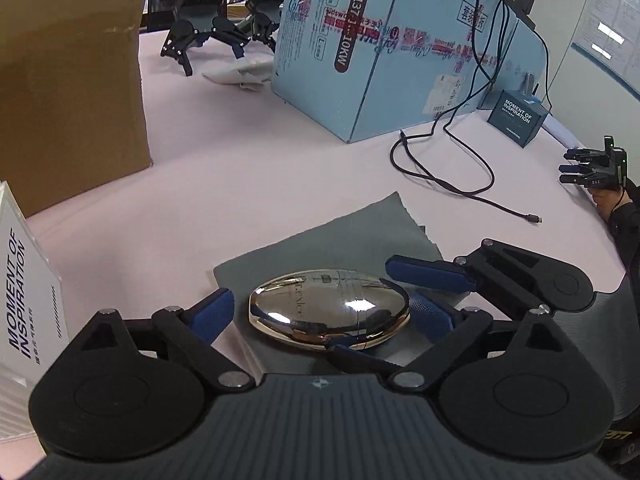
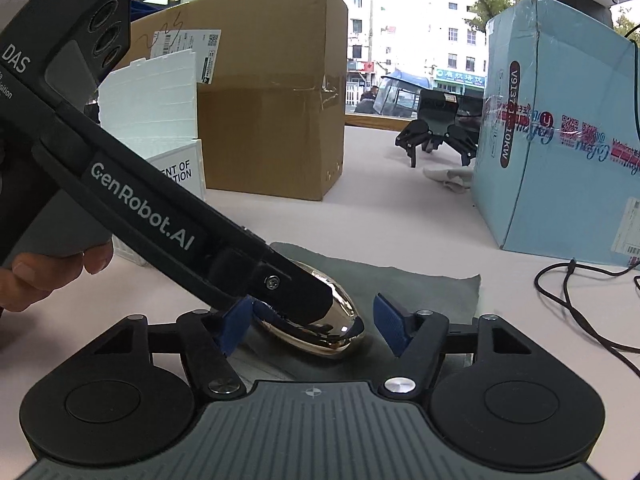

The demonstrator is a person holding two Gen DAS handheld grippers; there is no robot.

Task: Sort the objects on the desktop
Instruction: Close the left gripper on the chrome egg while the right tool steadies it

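Note:
A shiny oval metal case (image 1: pixel 320 320) lies on a grey cloth (image 1: pixel 320 240) on the pale table. My left gripper (image 1: pixel 326 312) is open, with one blue finger on each side of the case; the right pad (image 1: pixel 432 316) touches it and the left pad stands slightly off. In the right wrist view the case (image 2: pixel 344 332) lies between the wide-open fingers of my right gripper (image 2: pixel 314 326). There the left gripper's body (image 2: pixel 160 220) slants in from the left and hides part of the case. The right gripper's fingers (image 1: pixel 428 274) reach in from the right.
A brown cardboard box (image 1: pixel 68 80) stands at the left, with a white "MOMENT OF INSPIRATION" box (image 1: pixel 24 300) beside it. A light blue carton (image 1: pixel 380 40) stands behind, with a black cable (image 1: pixel 460 176) looping in front. Spare grippers (image 1: pixel 208 32) sit at the back. A hand holds a device (image 1: pixel 596 168) at the far right.

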